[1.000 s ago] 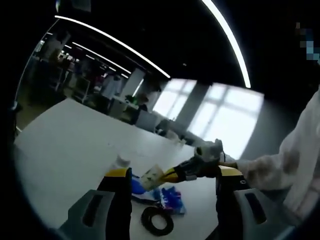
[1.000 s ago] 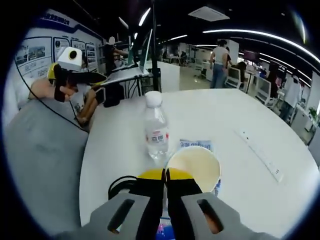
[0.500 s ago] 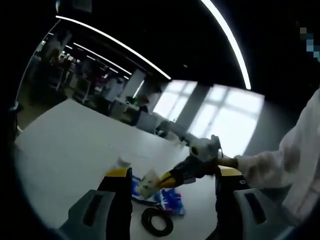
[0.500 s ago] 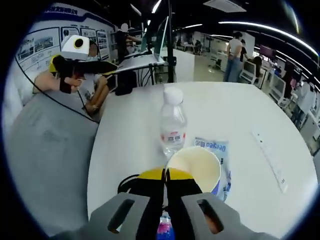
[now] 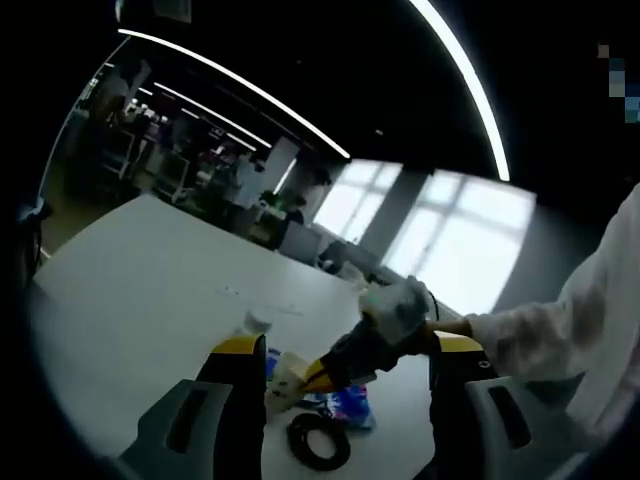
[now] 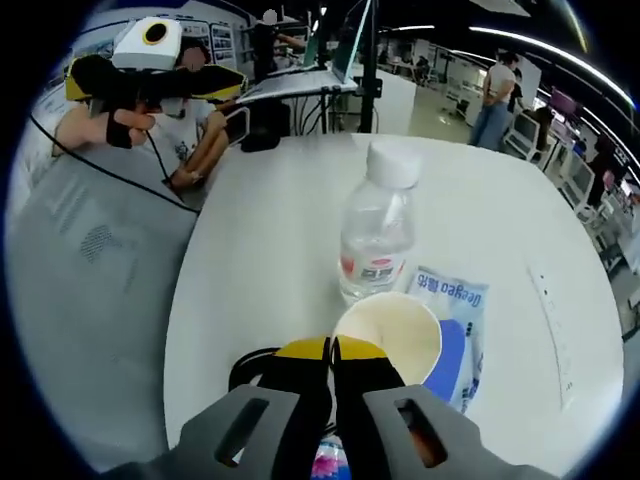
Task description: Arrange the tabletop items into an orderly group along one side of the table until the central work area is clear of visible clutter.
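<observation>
My right gripper [image 6: 331, 348] is shut on the near rim of a cream paper cup [image 6: 395, 332]. The cup is over a blue and white packet [image 6: 462, 298], just in front of a clear water bottle [image 6: 379, 236] with a white cap. In the left gripper view, the right gripper [image 5: 318, 377] reaches in from the right with the tilted cup [image 5: 284, 376], low over the white table [image 5: 130, 290]. The bottle's cap [image 5: 257, 322] peeks out behind it. My left gripper [image 5: 348, 345] is open and empty, held above the table. A hand holds the left gripper [image 6: 150, 62] beyond the table's far left edge.
A black cable coil [image 5: 314, 441] lies near the cup, and the cable coil [image 6: 250, 366] shows left of my shut jaws. A blue and pink packet [image 5: 350, 404] lies beside it. A white power strip [image 6: 555, 322] lies at the right. People and desks stand beyond the table.
The right gripper has carried the cup lower and closer to the bottle; in the left gripper view it has slid left and down. The left gripper stays open.
</observation>
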